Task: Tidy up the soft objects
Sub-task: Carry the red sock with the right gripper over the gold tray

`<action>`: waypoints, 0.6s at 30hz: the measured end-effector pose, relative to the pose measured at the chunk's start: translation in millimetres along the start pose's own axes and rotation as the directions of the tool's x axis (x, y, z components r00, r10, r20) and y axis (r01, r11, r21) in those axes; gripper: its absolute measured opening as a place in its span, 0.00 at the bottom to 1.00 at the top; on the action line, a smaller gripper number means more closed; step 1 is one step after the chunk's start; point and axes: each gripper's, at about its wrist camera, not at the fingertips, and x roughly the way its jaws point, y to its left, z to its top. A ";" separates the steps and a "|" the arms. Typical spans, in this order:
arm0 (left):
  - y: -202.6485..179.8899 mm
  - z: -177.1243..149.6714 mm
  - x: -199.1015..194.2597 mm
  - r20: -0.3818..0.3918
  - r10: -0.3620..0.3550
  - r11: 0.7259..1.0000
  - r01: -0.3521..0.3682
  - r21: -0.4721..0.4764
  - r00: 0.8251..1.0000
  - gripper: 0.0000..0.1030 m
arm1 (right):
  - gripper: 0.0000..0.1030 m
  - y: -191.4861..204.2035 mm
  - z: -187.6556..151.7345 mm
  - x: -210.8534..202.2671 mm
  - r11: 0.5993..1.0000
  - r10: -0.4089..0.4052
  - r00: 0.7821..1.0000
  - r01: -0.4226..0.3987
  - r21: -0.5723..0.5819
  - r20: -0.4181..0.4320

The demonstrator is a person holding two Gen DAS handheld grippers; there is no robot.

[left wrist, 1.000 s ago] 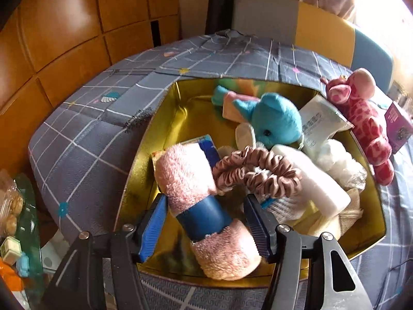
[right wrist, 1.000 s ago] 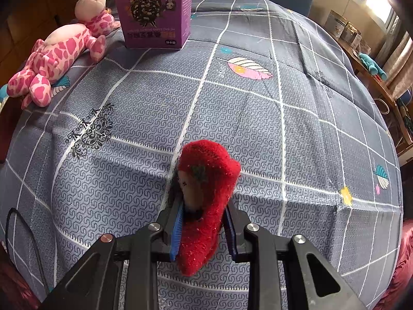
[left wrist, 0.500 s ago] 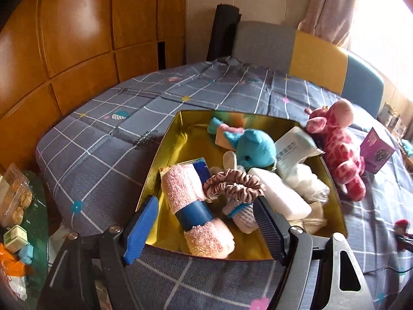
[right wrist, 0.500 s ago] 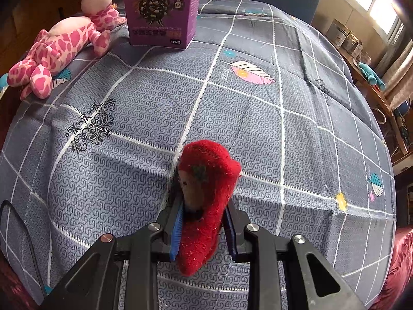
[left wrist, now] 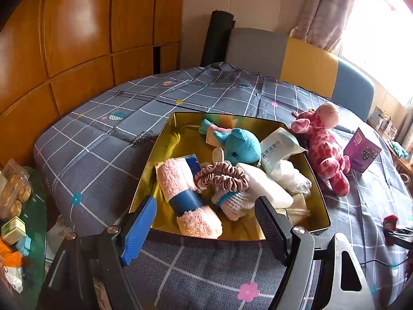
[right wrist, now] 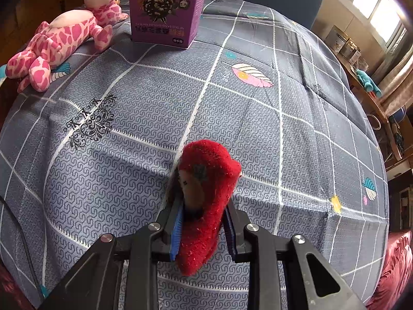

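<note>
- One pink giraffe [left wrist: 326,144] and one purple box [left wrist: 361,152] are seen right of the gold tray [left wrist: 318,193].
- The left tool [left wrist: 206,226] is held open, empty.
- One red soft toy [right wrist: 206,193] is gripped by the right tool [right wrist: 204,230].

Red plush toy [right wrist: 206,196], gold box [left wrist: 165,155]

both tools, left tool [left wrist: 205,223] and right tool [right wrist: 202,228], look alike: black angular frames, silver screws at the joints, ribbed blue pads inside the fingers.
</note>
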 end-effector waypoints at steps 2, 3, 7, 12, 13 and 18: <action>0.3 -2.7 -1.4 0.000 -0.003 1.000 0.003 -0.001 1.000 0.77 | 0.26 2.6 0.9 -1.2 1.000 -0.021 1.000 0.021 0.005 -0.007; 0.6 -3.7 -0.9 -0.003 -0.006 1.000 0.006 -0.003 1.000 0.77 | 0.25 4.0 2.0 -2.0 0.999 -0.032 0.999 0.033 0.011 -0.013; 3.8 -7.8 -0.1 -0.013 -0.011 1.000 0.011 -0.011 1.000 0.77 | 0.23 7.9 6.8 -6.2 0.996 -0.075 0.997 0.077 0.048 -0.036; 14.4 -11.0 2.4 -0.023 -0.001 0.999 0.000 -0.035 1.000 0.77 | 0.23 9.6 19.0 -35.9 0.989 -0.080 0.996 0.075 0.125 0.037; 16.8 -11.3 2.7 -0.024 0.001 0.999 -0.002 -0.040 1.000 0.77 | 0.23 13.6 22.6 -44.1 0.991 -0.063 0.996 0.055 0.126 0.056; 26.1 -12.5 6.3 -0.027 0.012 0.998 -0.013 -0.062 1.000 0.77 | 0.23 68.3 44.2 -80.2 0.997 0.074 0.986 -0.077 0.020 0.149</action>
